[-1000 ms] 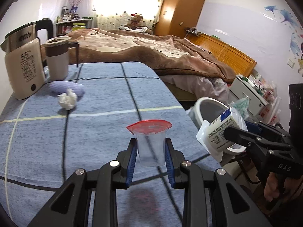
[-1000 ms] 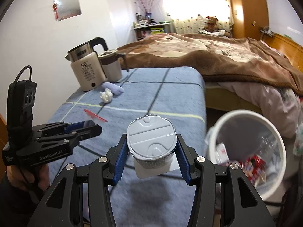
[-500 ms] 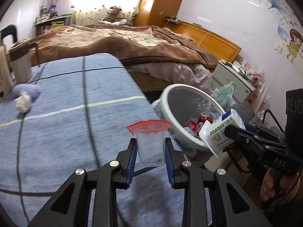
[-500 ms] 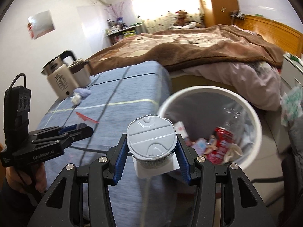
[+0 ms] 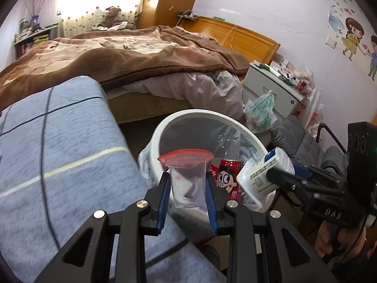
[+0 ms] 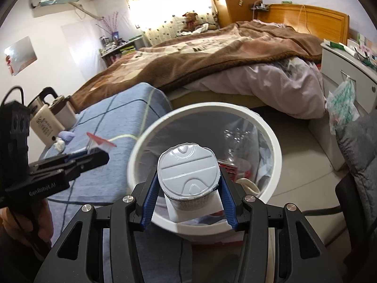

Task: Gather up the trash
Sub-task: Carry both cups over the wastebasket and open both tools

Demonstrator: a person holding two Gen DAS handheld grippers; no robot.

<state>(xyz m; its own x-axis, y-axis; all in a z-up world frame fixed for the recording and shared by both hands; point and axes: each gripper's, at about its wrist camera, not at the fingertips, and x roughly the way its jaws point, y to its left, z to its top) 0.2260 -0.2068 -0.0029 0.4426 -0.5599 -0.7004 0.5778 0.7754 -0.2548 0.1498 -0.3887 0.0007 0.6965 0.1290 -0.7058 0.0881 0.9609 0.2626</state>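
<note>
You are angling both tongs downward, side by side, at the white trash bin (image 6: pixel 275 155) beside the table (image 5: pixel 59 153). Your left tongs (image 5: pixel 187 194) are gripping one clear cup with a red rim (image 5: pixel 187 179) at the bin's near rim. Your right tongs (image 6: pixel 188 198) are clamping one foil-lidded yogurt cup (image 6: pixel 188 172) over the bin's mouth. One red can (image 5: pixel 227 179) is lying inside.

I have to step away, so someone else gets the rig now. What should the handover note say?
Left tool: shut on the clear cup with red lid, held at the near edge of the white trash bin.
Right tool: shut on the foil-sealed white cup, held over the bin.
Done: both pieces carried to the bin.
Left: drop both in; then the crumpled tissue beside the kettle.
</note>
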